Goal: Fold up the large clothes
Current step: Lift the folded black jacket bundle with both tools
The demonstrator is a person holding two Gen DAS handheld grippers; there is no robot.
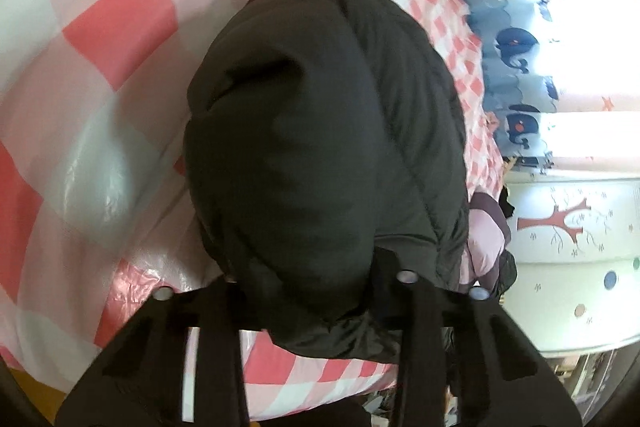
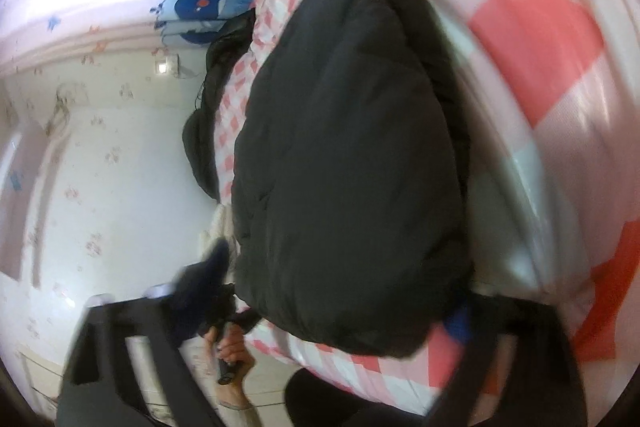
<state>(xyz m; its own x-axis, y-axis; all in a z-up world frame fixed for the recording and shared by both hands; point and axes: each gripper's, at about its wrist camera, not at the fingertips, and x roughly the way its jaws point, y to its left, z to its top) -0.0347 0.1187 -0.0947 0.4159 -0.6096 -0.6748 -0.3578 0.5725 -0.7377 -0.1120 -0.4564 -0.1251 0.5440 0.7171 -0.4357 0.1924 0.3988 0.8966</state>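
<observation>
Jaws of the left gripper (image 1: 316, 311) are pinching the bunched near hem of the black jacket (image 1: 320, 131), while those of the right gripper (image 2: 320, 311) are standing apart on either side of its near edge, with blur hiding whether they are touching the cloth. Puffy, quilted and matte, the jacket is lying folded into a rounded oblong bundle on the bed, over a glossy, crinkly plastic sheet (image 1: 100, 27) checked in pink, red and white. A person's hand (image 2: 232, 351) is gripping a dark handle below the bed's edge.
</observation>
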